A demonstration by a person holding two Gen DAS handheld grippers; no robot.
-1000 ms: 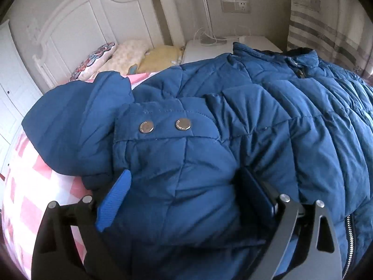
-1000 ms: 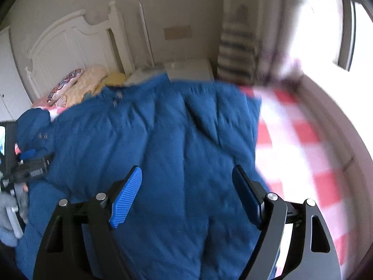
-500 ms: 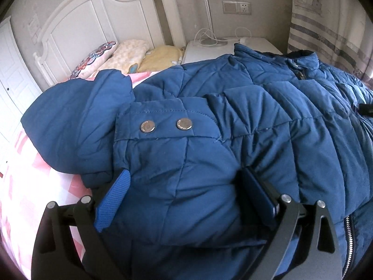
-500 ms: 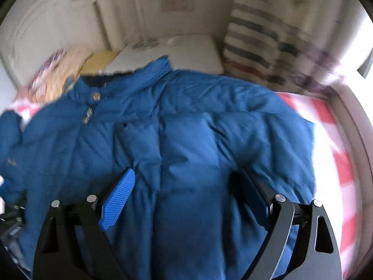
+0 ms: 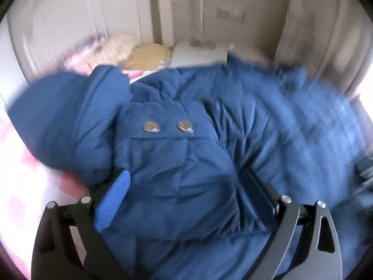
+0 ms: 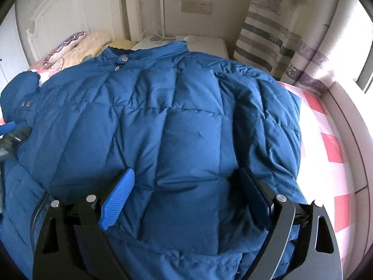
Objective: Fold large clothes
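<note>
A large blue quilted puffer jacket [image 6: 186, 107] lies spread on a bed, collar toward the headboard. In the left wrist view its cuff with two metal snaps [image 5: 166, 126] and a bunched sleeve [image 5: 65, 116] lie just ahead. My left gripper [image 5: 184, 198] has its jaws wide apart around a fold of the sleeve fabric; the view is blurred. My right gripper [image 6: 184, 196] is open, its fingers pressed down on either side of a quilted panel on the jacket's right side. The left gripper also shows at the left edge of the right wrist view [image 6: 9, 128].
The bed has a pink and white checked sheet [image 6: 326, 140]. Pillows [image 6: 77, 46] lie by the white headboard [image 6: 65, 14]. A white nightstand [image 6: 205, 43] stands beyond the collar, a striped curtain [image 6: 279, 35] to the right, with a window ledge along the bed's right side.
The right gripper has swung left and settled low over the jacket's right side. The left gripper stays at the cuff but its view now blurs with a slight shift.
</note>
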